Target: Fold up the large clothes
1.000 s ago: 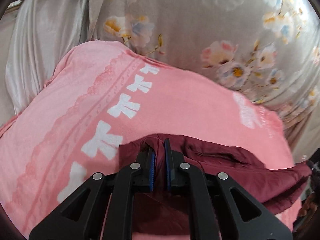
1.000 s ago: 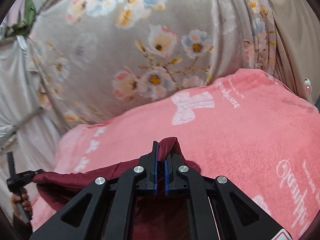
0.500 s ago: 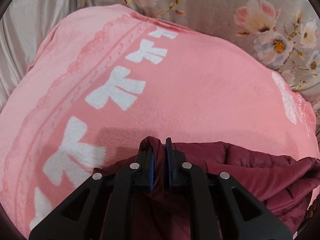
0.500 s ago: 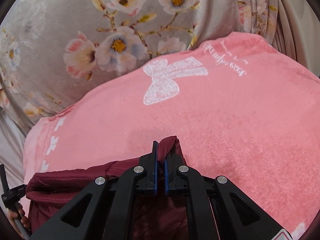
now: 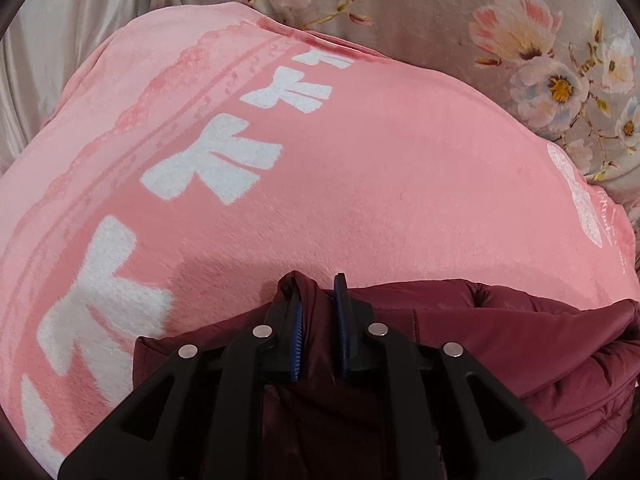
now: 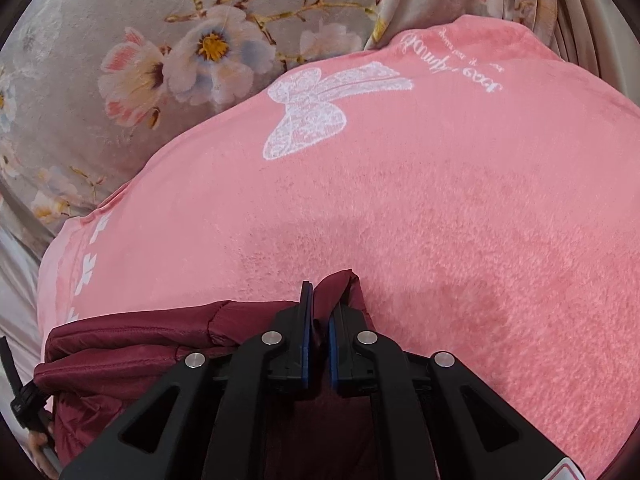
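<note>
Maroon padded jacket (image 5: 500, 332) lies on a pink blanket (image 5: 360, 168) with white bow prints, its edge stretched between both tools. Left hand-held gripper (image 5: 318, 304): jaws are opening, a fold of the jacket edge sits between them and touches the left pad, with a gap at the right pad. Right hand-held gripper (image 6: 318, 312): jaws together, clamped on a raised fold of the jacket (image 6: 132, 344). Grey floral fabric (image 6: 120, 60) lies beyond the blanket (image 6: 460, 200).
</note>
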Demonstrator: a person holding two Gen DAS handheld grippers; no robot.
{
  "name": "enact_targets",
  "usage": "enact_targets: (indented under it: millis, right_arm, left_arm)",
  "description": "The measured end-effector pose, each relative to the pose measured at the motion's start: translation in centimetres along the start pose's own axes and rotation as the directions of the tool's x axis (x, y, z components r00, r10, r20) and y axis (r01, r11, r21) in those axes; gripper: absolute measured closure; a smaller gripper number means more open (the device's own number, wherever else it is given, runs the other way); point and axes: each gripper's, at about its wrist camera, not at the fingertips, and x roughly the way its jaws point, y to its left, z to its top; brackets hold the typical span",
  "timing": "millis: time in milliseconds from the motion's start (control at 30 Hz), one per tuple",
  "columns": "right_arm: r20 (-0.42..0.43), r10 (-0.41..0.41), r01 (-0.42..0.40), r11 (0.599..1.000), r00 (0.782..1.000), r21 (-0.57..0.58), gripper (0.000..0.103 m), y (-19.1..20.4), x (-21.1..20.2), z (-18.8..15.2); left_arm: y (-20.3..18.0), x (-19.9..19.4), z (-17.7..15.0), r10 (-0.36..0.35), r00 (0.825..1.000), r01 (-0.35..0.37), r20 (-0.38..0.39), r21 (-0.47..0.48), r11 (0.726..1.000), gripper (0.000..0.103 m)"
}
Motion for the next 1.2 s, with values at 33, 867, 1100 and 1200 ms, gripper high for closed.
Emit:
enact_targets:
  millis: [33, 867, 1100, 1200]
  right_arm:
    - [-0.005, 0.005, -0.005, 1.000, 1.000, 0.006, 0.099, -0.1, 0.2, 0.1]
    - [0.068, 0.177, -0.137, 0.909, 0.982, -0.394, 0.081, 13.3, -10.4, -4.1]
    - [-0.109, 0.143, -0.176, 0.891, 0.984, -0.418, 0.078, 17.8, -2.9, -4.1]
    - [-0.143, 0.100, -0.152, 0.892, 0.985, -0.426, 0.079, 18.0, -0.5, -4.0]
  left_arm:
    - [0.2, 0.1, 0.0, -0.012, 1.000, 0.012, 0.000, -0.011, 1.000, 0.089]
    - [-9.9, -12.6, 1.9, -0.025, 0.989, -0.020, 0.148, 0.290, 0.957, 0.022]
    - [-15.4, -5.2, 0.4, -0.027, 1.000, 0.025, 0.000, 0.330, 0.944, 0.025]
    - [-15.4, -2.6, 0.6, -0.004, 0.999, 0.016, -0.038, 0.308, 0.951, 0.025]
